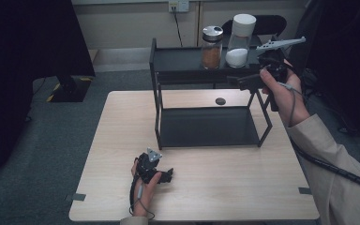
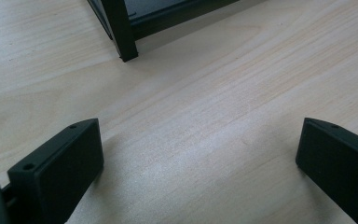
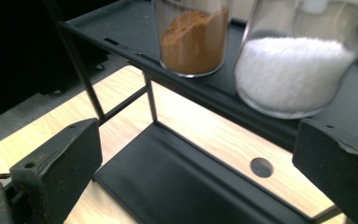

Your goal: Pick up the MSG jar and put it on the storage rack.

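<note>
Toward the upper right of the high view, the right gripper (image 1: 243,83) is held at the right end of the black two-tier metal rack (image 1: 206,126), just below and beside the clear jar of white granules with a white lid (image 1: 239,41). Its jaws stand wide apart with nothing between them. In the right gripper view this jar (image 3: 298,70) sits in the upper right on the rack's top shelf, close beside the clear jar of brown powder (image 3: 193,39) at upper centre. In the lower centre-left of the high view, the left gripper (image 1: 165,176) rests low over the pale wooden table (image 1: 225,187), jaws wide apart and empty, in front of the rack's near left leg (image 2: 121,37).
</note>
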A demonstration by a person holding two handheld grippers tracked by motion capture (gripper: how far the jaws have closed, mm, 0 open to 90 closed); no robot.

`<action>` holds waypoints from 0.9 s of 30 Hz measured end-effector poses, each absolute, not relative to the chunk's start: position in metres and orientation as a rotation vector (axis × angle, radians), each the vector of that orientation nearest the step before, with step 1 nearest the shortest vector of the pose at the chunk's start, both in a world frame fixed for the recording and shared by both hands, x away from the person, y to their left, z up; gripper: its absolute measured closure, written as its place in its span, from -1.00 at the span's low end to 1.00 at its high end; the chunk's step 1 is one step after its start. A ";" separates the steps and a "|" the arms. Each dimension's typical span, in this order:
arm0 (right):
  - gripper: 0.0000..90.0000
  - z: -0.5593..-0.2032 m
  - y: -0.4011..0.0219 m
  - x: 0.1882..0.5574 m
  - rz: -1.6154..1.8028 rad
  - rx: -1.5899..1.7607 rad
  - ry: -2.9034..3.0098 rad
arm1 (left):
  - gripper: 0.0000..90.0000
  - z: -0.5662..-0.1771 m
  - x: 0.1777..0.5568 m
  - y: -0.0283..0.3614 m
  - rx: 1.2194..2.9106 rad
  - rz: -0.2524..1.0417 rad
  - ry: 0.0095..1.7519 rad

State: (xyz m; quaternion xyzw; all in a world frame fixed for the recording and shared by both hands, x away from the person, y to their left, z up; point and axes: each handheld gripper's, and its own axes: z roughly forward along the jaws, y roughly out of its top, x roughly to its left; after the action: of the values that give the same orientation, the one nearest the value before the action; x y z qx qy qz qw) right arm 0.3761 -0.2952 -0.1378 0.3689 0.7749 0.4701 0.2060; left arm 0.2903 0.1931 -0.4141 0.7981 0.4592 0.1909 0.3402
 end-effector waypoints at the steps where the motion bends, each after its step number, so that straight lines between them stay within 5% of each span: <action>1: -1.00 -0.141 -0.296 0.376 1.314 1.030 2.158 | -1.00 -0.414 0.290 0.193 2.077 0.497 1.195; 27: -1.00 -0.198 -0.309 0.365 1.383 1.031 2.169 | -1.00 -0.414 0.290 0.193 2.075 0.498 1.195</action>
State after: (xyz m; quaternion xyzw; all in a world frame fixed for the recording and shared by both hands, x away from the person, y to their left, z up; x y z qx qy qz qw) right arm 0.3655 -0.3086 -0.1981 0.3658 0.7692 0.4905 0.1841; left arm 0.2902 0.1931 -0.4143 0.7977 0.4593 0.1915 0.3408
